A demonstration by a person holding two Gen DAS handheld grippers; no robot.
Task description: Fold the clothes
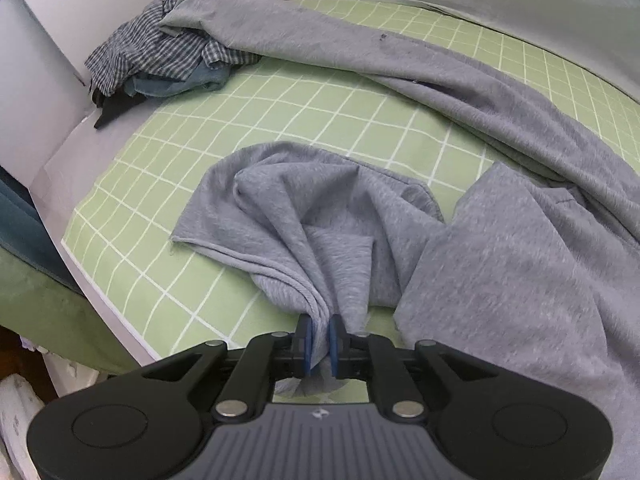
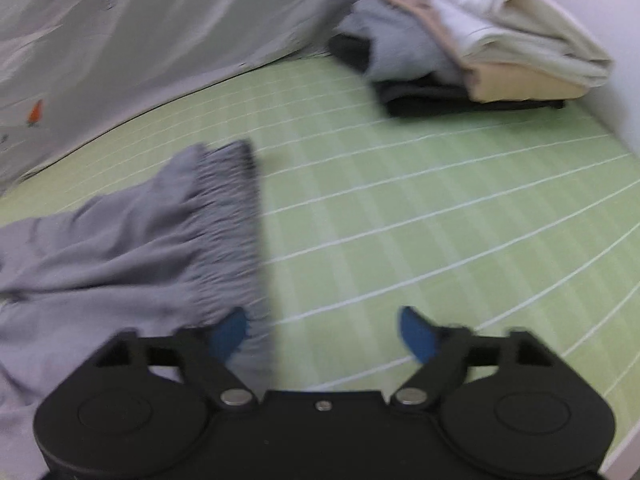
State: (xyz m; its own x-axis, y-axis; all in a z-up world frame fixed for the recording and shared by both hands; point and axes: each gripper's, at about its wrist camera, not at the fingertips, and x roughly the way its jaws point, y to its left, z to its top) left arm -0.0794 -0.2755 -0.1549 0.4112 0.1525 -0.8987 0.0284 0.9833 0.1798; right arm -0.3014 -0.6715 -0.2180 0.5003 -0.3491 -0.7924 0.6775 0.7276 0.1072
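Grey sweatpants point(image 1: 460, 152) lie spread across a green checked sheet point(image 1: 304, 108). My left gripper point(image 1: 320, 336) is shut on the bunched hem of one leg, with cloth pinched between its blue pads. In the right wrist view the pants' elastic waistband point(image 2: 230, 224) lies at the left. My right gripper point(image 2: 322, 330) is open and empty. Its left fingertip point(image 2: 228, 332) is at the waistband's near edge, and its right fingertip point(image 2: 416, 332) is over bare sheet. This view is blurred.
A crumpled pile with a blue checked shirt point(image 1: 160, 56) lies at the far left by a white wall. A stack of folded clothes point(image 2: 472, 44) sits at the far right. A pale grey quilt point(image 2: 140, 36) with a carrot print borders the back.
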